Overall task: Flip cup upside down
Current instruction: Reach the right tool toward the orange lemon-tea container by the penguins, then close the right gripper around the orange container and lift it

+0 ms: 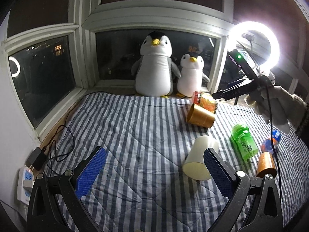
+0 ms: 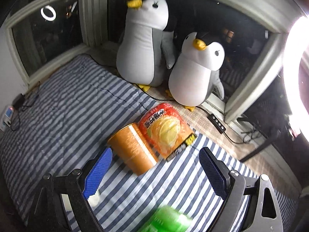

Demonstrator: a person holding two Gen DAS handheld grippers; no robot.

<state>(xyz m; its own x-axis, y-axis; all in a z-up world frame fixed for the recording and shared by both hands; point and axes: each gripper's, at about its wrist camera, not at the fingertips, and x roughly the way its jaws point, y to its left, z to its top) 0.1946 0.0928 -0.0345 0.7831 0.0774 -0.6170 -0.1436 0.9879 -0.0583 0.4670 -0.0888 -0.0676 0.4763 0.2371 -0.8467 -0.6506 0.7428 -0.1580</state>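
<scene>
A cream cup (image 1: 199, 157) lies on its side on the striped blanket (image 1: 135, 127), its mouth toward me, just behind my left gripper's right finger. My left gripper (image 1: 154, 160) is open and empty above the blanket. A gold cup (image 1: 200, 117) lies on its side farther back; it also shows in the right wrist view (image 2: 133, 148) against a red and orange snack bag (image 2: 166, 131). My right gripper (image 2: 155, 160) is open and empty, the gold cup just ahead between its fingers. In the left wrist view the right gripper (image 1: 237, 91) hangs above the snack bag (image 1: 205, 101), held by a gloved hand.
Two plush penguins (image 1: 154, 65) (image 1: 191, 75) stand at the window. A green bottle (image 1: 244, 141), another gold cup (image 1: 266, 164) and an orange-blue bottle (image 1: 271, 142) lie at right. A power strip (image 1: 25, 183) and cables lie at left. A ring light (image 1: 255, 44) glares at right.
</scene>
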